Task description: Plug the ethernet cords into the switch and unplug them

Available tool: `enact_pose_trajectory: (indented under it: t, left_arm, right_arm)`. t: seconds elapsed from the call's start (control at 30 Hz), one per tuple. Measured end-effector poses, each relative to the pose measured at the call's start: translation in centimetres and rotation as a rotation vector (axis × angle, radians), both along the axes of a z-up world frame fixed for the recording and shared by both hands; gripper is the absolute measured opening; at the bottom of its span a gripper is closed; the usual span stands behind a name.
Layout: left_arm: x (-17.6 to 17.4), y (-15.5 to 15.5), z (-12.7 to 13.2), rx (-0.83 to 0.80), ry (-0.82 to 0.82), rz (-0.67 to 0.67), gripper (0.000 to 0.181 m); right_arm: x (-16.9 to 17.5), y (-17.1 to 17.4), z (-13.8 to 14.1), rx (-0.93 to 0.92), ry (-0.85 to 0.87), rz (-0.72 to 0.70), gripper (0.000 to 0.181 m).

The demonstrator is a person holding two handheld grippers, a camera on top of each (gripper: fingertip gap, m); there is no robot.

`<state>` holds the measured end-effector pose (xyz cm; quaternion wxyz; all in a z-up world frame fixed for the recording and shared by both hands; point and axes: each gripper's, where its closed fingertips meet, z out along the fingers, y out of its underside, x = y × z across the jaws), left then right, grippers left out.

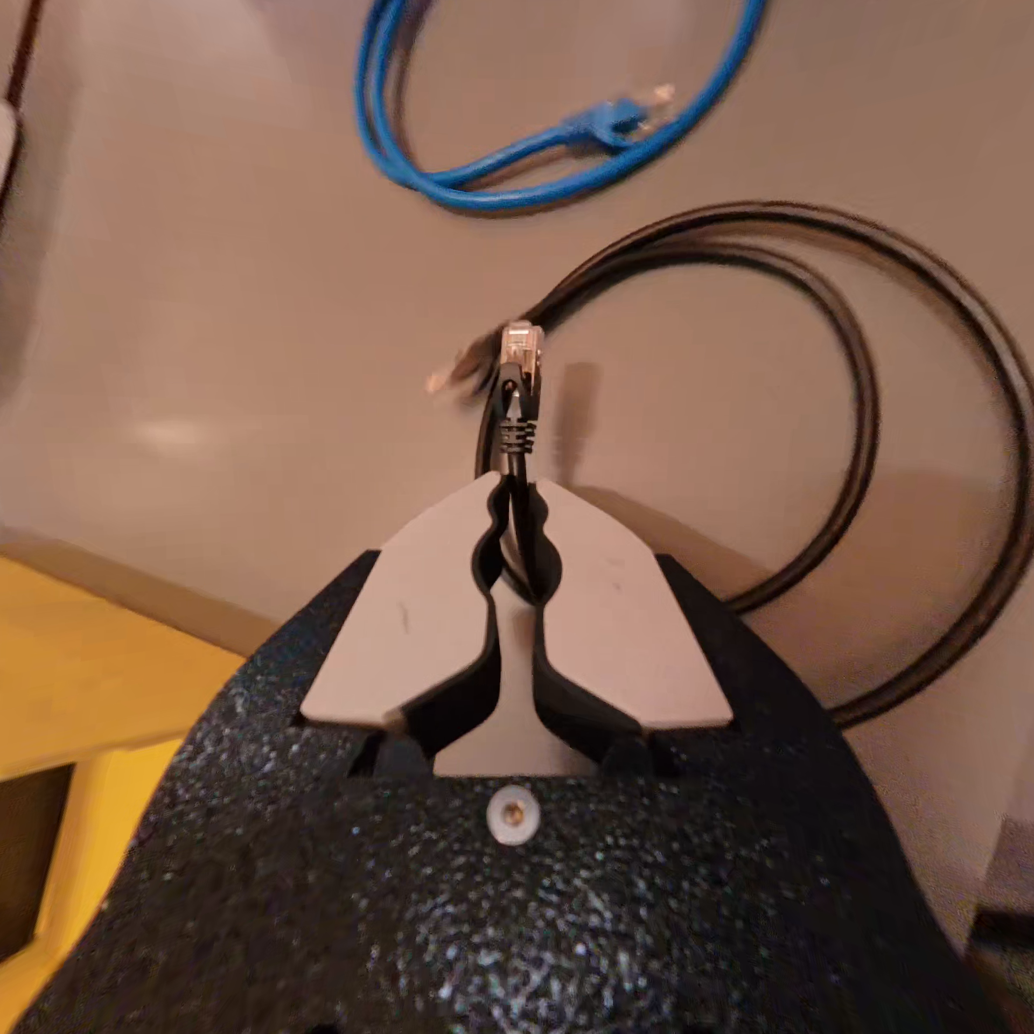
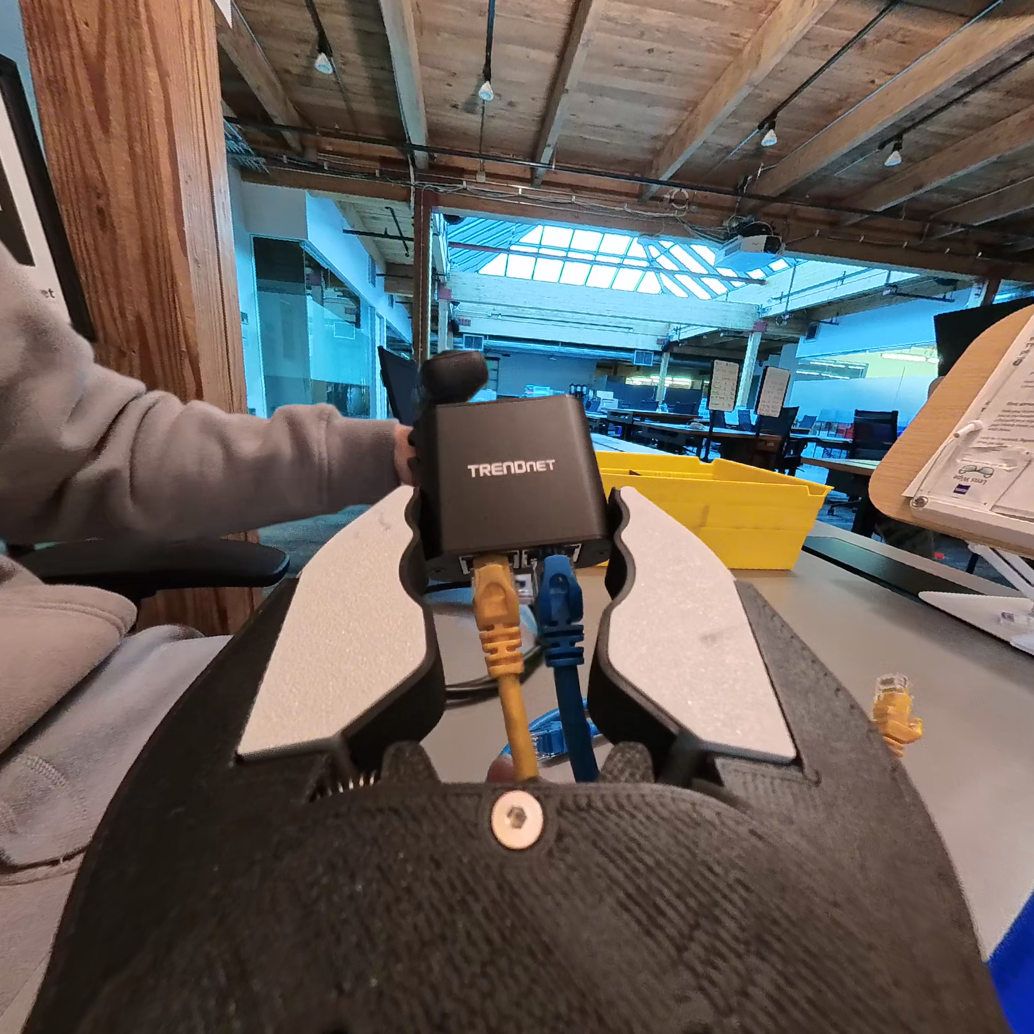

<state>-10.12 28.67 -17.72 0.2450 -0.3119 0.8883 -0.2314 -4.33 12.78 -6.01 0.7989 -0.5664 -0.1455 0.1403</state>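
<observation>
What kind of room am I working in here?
Probably an open-plan office or lab in a converted warehouse: exposed timber ceiling, skylight, rows of desks behind the switch.

Timber ceiling (image 2: 615, 84), skylight (image 2: 593, 263), distant desks (image 2: 699, 433)

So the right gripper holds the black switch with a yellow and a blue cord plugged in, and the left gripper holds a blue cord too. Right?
Not quite: the left gripper is shut on a black cord, as the left wrist view shows; the blue cord there lies loose on the table. The rest is right.

L tongs (image 1: 515, 475) pinched shut on cord; R tongs (image 2: 512, 517) clamped round switch, sleeve alongside.
</observation>
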Motion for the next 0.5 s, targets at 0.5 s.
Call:
enact_pose_trajectory:
  t: [0.5]
  left_arm:
    - [-0.5,-2.9,-2.2,-0.362,0.249,0.074,0.023]
  right_arm:
    - [0.0,0.1,0.0,-0.005,0.001,0.006,0.063]
